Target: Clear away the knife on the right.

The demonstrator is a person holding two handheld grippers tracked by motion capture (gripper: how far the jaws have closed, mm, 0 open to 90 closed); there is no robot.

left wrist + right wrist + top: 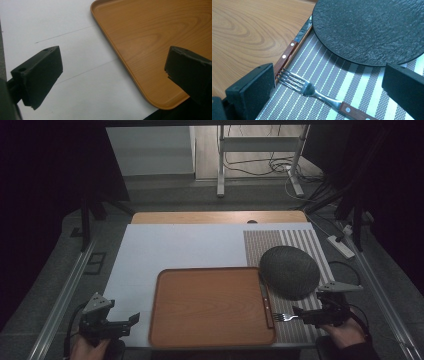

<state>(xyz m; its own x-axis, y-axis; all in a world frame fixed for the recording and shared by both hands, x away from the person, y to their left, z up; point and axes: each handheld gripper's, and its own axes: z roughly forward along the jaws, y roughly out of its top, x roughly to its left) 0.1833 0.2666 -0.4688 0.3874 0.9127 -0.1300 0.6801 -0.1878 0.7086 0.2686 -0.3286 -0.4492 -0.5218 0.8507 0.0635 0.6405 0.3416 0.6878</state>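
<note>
Right gripper (pixel 328 75) is hovering with jaws spread wide, gripping nothing — the fork (pixel 312 90) is lying between them on the striped placemat (pixel 362 87), tines toward the knife (pixel 288 53) along the wooden tray (pixel 212 305) edge. Dark plate (pixel 290 271) is sitting just beyond on the placemat. Left gripper (pixel 112 72) is also gaping wide and empty — it is hanging over the white mat (pixel 62 25) by the tray's corner.

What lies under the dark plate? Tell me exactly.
The dark plate rests on the striped placemat. A knife lies along the tray's right edge, and its blade runs beneath the plate's rim. The blade tip and the mat below the plate are covered.
</note>
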